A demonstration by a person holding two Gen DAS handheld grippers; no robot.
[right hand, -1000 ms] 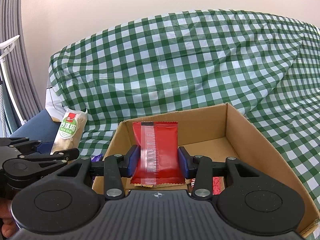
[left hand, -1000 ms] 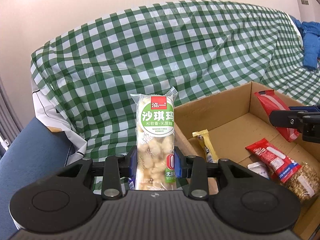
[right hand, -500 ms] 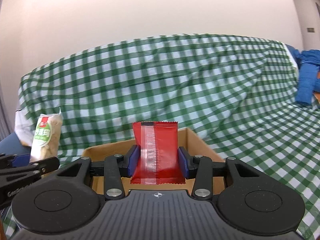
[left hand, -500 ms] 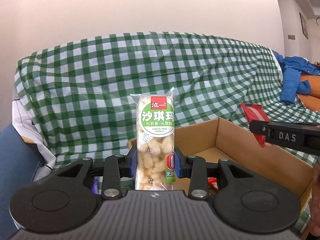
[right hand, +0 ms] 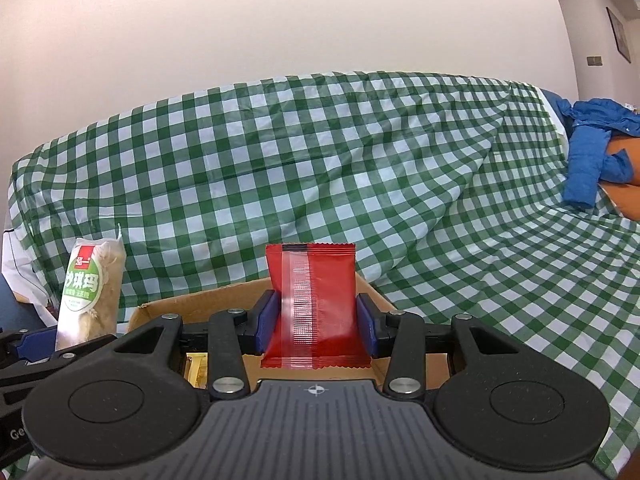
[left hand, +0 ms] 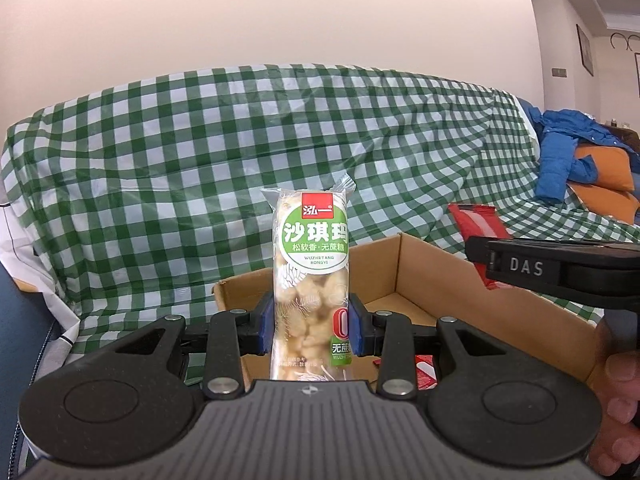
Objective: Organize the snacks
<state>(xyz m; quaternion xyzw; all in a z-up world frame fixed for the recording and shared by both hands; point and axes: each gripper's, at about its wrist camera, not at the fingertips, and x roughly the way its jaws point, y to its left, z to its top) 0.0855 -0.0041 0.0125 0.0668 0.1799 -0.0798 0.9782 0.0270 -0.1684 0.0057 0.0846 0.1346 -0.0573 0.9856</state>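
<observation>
We hold two items above the cardboard box [left hand: 432, 268]. Left hand-held gripper [left hand: 310, 330]: blue pads pinching a clear sachima pack [left hand: 310, 280] with a green label, upright. Right hand-held gripper [right hand: 316, 326]: pinching a red snack packet [right hand: 314, 304], upright, seam side facing us. Box: rests on green-checked cloth [right hand: 320, 168]; red wrappers [left hand: 424, 370] lie inside. Blue jacket [right hand: 592, 152]: far right.
</observation>
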